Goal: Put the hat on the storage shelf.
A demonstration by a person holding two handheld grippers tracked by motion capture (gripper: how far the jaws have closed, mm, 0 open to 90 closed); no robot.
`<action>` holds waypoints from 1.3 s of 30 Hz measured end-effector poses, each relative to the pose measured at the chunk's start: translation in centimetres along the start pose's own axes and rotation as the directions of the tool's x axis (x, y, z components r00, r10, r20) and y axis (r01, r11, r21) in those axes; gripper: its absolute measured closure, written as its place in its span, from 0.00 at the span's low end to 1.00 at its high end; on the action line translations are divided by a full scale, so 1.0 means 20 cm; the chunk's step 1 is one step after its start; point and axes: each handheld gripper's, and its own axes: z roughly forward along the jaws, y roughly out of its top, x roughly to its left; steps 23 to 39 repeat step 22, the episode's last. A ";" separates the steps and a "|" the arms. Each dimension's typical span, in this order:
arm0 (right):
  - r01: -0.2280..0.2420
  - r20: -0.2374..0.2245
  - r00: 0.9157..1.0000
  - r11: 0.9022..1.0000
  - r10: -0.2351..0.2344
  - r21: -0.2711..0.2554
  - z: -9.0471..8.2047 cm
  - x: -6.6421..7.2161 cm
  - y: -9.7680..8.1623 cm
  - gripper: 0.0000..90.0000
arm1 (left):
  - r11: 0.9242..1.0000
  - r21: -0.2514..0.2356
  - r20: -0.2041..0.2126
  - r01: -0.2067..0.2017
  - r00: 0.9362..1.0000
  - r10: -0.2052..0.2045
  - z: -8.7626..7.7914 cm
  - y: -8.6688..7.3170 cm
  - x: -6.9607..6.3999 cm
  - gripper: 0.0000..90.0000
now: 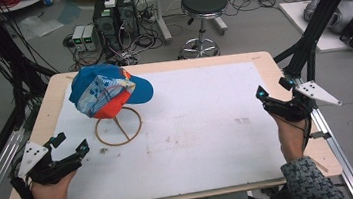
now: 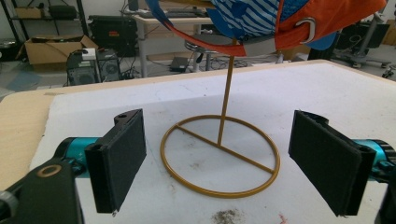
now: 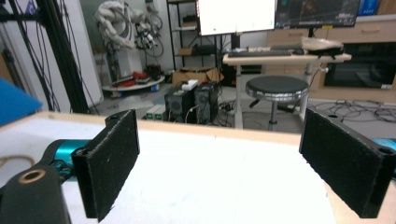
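Observation:
A stack of caps (image 1: 108,91), blue on top with a striped one and an orange one under it, hangs on a thin gold wire stand (image 1: 119,127) with a ring base at the table's left. My left gripper (image 1: 71,143) rests at the front left, just left of the ring, open and holding nothing. In the left gripper view the ring base (image 2: 219,158) lies between and beyond the pads (image 2: 119,163), and the caps (image 2: 275,21) hang overhead. My right gripper (image 1: 274,88) sits at the table's right edge, open and holding nothing; its pads (image 3: 109,161) frame bare mat.
A white mat (image 1: 203,126) covers most of the wooden table (image 1: 161,67). Beyond the far edge stand a black stool (image 1: 202,6) and computer boxes (image 1: 114,16) with cables. Black frame struts (image 1: 318,18) rise at the right corner.

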 end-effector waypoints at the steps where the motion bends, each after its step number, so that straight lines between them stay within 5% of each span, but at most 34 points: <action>1: 0.000 0.000 1.000 1.000 0.000 0.000 0.00 0.00 0.00 0.13 | 1.000 0.001 -0.001 -0.002 1.000 0.002 0.00 0.00 0.00 0.21; 5: 0.008 -0.008 1.000 1.000 -0.008 -0.002 -0.02 0.00 -0.10 0.13 | 1.000 -0.001 -0.002 -0.003 1.000 0.003 0.00 0.00 0.00 0.21; 17: 0.019 -0.005 1.000 1.000 -0.019 0.002 -0.05 0.01 -0.22 0.13 | 1.000 0.004 -0.003 -0.006 1.000 0.006 0.00 0.00 0.00 0.21; 39: 0.018 -0.005 1.000 1.000 -0.018 -0.001 -0.05 0.01 -0.23 0.13 | 1.000 0.005 -0.005 -0.005 1.000 0.005 0.00 -0.01 0.00 0.21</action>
